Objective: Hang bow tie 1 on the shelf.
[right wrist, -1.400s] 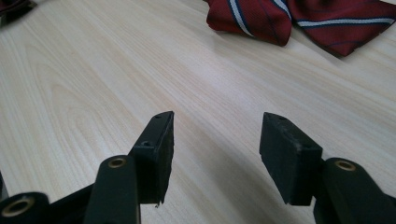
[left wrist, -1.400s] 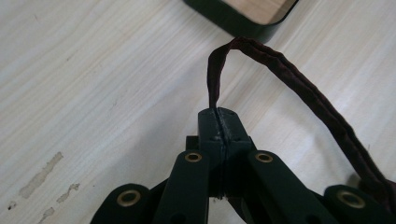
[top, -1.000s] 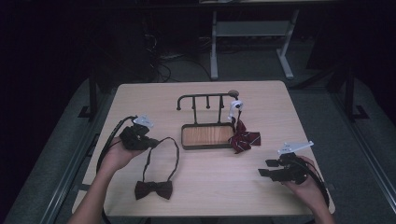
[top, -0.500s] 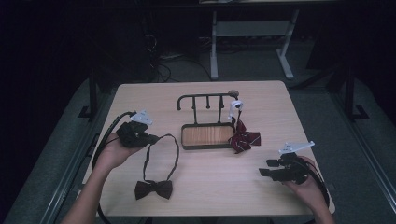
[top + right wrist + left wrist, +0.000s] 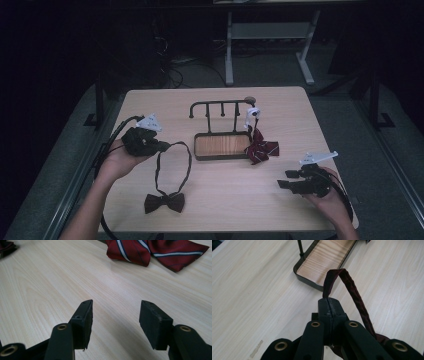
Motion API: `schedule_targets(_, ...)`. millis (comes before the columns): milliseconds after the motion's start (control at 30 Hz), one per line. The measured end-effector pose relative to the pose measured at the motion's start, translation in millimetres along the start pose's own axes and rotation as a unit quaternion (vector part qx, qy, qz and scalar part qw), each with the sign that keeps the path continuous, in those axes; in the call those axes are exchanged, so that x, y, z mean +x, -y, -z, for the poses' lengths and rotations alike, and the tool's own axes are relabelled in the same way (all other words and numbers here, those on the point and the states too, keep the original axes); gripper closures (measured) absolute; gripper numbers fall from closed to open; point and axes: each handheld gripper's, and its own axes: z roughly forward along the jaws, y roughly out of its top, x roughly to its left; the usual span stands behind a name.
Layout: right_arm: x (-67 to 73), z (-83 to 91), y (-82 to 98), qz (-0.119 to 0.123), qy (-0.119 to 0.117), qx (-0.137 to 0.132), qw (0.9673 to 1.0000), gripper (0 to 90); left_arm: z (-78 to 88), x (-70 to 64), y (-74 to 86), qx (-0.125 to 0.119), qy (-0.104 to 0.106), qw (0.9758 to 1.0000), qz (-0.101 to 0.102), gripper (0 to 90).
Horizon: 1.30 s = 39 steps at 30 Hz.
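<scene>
High view: left gripper [image 5: 161, 146] lifts the dark bow tie [image 5: 165, 202] by its strap [image 5: 186, 165], bow on the counter [image 5: 210, 210]. Left gripper view: jaws pinched tight on the strap. Right gripper view: right gripper [image 5: 115, 322] jaws wide apart, holding nothing.

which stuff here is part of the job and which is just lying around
In the job:
- left gripper, shut on the neck strap
- neck strap of the dark bow tie
- hanger rack with wooden tray, probably where it goes

Lying about:
- striped red bow tie beside the tray
- right gripper, open, holding nothing
- table
</scene>
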Motion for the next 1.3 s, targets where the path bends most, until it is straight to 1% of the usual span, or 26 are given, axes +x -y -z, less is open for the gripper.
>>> schedule_targets(467, -1.3, 1.2, 0.1, 0.005, 0.0, -0.002, 1.0, 44.1, 9.1, -0.7, -13.3, 0.004, 0.004, 0.9999, -0.014, 89.7)
schedule_targets(667, -0.5, 0.6, 0.1, 0.002, -0.002, -0.001, 1.0, 44.1, 13.7, -1.2, -20.5, -0.004, 0.003, 0.9998, -0.019, 89.7)
schedule_targets(767, -1.6, 0.0, 0.4, 0.006, -0.002, 0.0, 1.0, 44.1, 14.8, -0.7, -23.7, -0.003, 0.002, 0.9998, -0.022, 89.7)
schedule_targets(833, -1.6, -0.2, 0.4, 0.007, -0.001, 0.001, 1.0, 44.1, 15.2, -0.1, -25.8, -0.004, 0.004, 0.9998, -0.021, 89.7)
schedule_targets(867, -1.5, -0.3, 0.3, 0.006, -0.002, 0.0, 1.0, 44.1, 15.4, 0.7, -27.0, -0.003, 0.002, 0.9997, -0.025, 89.7)
schedule_targets(900, -1.5, -0.3, 0.3, 0.006, -0.002, -0.001, 1.0, 44.1, 15.5, 1.0, -28.2, -0.005, 0.003, 0.9997, -0.022, 89.7)
schedule_targets(933, -1.6, -0.1, 0.3, 0.005, -0.002, -0.001, 1.0, 44.1, 16.2, 1.9, -29.7, -0.004, 0.002, 0.9997, -0.025, 89.7)
schedule_targets(1000, -2.4, 0.2, 0.6, 0.006, -0.002, -0.001, 1.0, 44.1, 16.8, 3.2, -32.3, -0.009, 0.003, 0.9997, -0.024, 89.7)
schedule_targets(1300, -5.3, 1.6, 1.1, 0.0, -0.002, -0.001, 1.0, 44.2, 18.9, 10.8, -48.2, -0.008, 0.001, 0.9995, -0.03, 89.7)
